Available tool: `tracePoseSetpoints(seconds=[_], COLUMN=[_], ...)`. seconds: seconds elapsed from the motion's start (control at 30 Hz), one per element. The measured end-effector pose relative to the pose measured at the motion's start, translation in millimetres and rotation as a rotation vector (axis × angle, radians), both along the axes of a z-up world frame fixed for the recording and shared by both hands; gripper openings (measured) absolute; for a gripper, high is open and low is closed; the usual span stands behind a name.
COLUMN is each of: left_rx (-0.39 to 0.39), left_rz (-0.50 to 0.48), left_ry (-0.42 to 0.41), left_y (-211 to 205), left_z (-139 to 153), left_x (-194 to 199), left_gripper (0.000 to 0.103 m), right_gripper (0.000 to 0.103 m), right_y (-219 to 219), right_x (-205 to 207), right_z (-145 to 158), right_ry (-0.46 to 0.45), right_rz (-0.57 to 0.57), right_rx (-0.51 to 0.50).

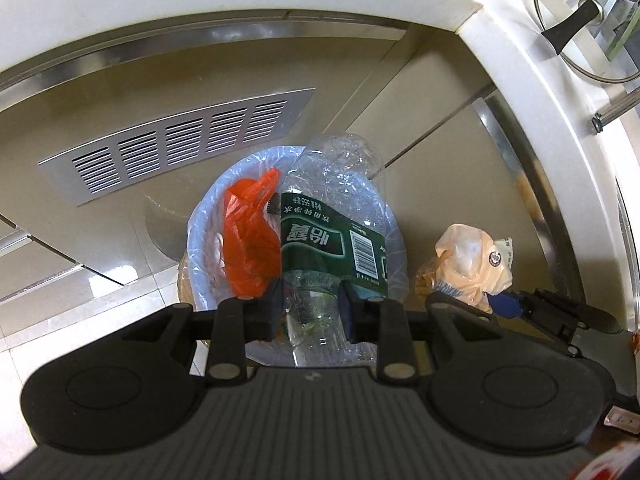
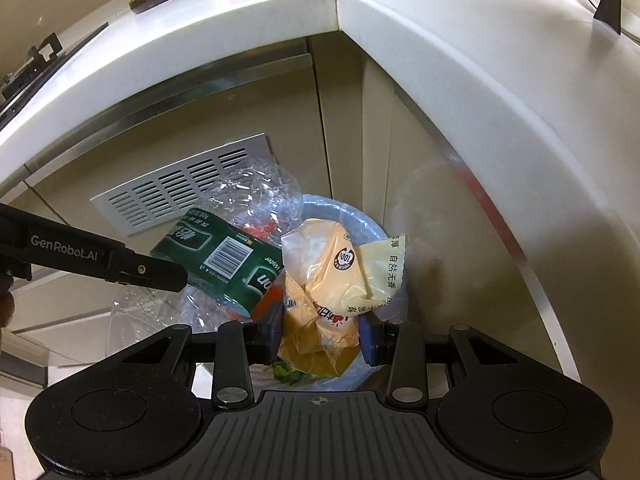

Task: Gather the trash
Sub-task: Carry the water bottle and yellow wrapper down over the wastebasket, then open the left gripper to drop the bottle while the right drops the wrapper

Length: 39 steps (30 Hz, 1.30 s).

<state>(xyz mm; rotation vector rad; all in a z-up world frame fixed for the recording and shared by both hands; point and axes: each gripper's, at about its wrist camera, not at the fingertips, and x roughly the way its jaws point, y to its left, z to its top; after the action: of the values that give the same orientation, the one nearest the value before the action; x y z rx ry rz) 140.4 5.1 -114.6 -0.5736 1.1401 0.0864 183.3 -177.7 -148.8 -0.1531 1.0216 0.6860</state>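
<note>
Both claws grip trash over the bin [image 1: 200, 216]: left claw [image 1: 308, 304] bottle [image 1: 332, 240], right claw [image 2: 322, 330] wrapper [image 2: 320, 280].

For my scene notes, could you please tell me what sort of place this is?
Most likely a home kitchen, at floor level: a white countertop with jars over beige cabinets with a vent grille, a glass pot lid, and a lined trash bin.
</note>
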Motion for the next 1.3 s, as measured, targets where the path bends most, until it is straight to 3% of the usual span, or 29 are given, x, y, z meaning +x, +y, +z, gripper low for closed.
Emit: tracePoseSetpoints(seconds=[0.57, 1.3], left_rx=[0.011, 0.021], left_rz=[-0.017, -0.023], left_ry=[0.051, 0.061], left_y=[3.1, 2.3], left_z=[-22.4, -29.8], left_x=[16.3, 33.2], left_gripper=[0.026, 0.026], right_gripper=[0.038, 0.038], right_y=[11.6, 18.4], right_x=[9.2, 17.2], right_z=[-14.8, -28.7], right_ry=[0.021, 0.044], right_rz=[0.006, -0.001], right_rx=[-0.024, -0.043])
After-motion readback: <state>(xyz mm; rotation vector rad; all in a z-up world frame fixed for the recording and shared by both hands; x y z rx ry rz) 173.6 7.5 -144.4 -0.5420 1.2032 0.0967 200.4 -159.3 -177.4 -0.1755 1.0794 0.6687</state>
